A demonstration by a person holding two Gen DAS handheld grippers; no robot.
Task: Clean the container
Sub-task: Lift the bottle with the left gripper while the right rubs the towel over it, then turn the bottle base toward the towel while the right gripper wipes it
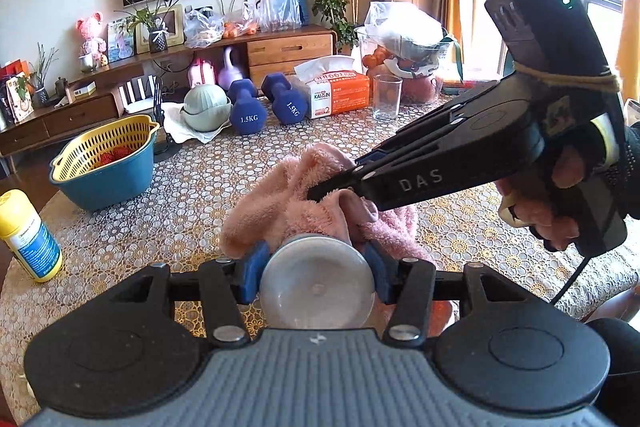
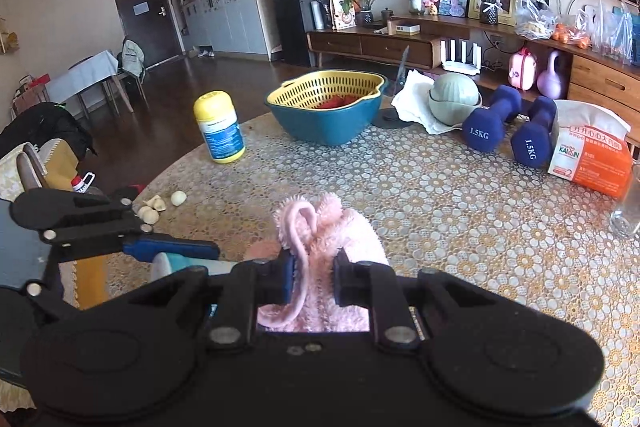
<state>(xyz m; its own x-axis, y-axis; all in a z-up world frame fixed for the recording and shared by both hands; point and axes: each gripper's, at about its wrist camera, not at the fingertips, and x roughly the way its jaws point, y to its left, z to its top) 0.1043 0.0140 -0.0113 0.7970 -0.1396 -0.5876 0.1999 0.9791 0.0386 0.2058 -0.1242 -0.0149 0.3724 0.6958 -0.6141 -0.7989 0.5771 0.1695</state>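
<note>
At the far left of the left wrist view a yellow plastic bottle with a blue and white label (image 1: pixel 30 237) stands on the round counter covered in a gold and white lace-pattern cloth (image 1: pixel 180 195), and just behind it sits a blue bowl with a yellow slotted strainer insert (image 1: pixel 106 163) holding something red. Further back, near the middle, a pale green ball (image 1: pixel 207 105) rests on a white cloth beside two dark blue dumbbells marked 1.5KG (image 1: pixel 264 103). In the lower centre, the left gripper (image 1: pixel 316 277) is clamped on a round translucent container with a metallic grey base (image 1: pixel 318 287), its blue pads pressing the container's sides, the base facing the camera and the mouth pointing away. A fluffy pink cloth (image 1: pixel 288 195) is bunched over the far end of the container, touching it. From the right, the right gripper (image 1: pixel 320 193), a black tool marked DAS held by a person's hand (image 1: pixel 560 195), reaches in with its fingers pinched together on that pink cloth just above the container. In the right wrist view the left gripper (image 2: pixel 176 251) enters from the left edge holding the container (image 2: pixel 168 265), while the right gripper (image 2: pixel 312 275) bites a fold of the cloth (image 2: pixel 332 239) directly beside it. Further right stand an orange and white tissue pack (image 1: pixel 334 91) and a clear drinking glass (image 1: pixel 386 97).
</note>
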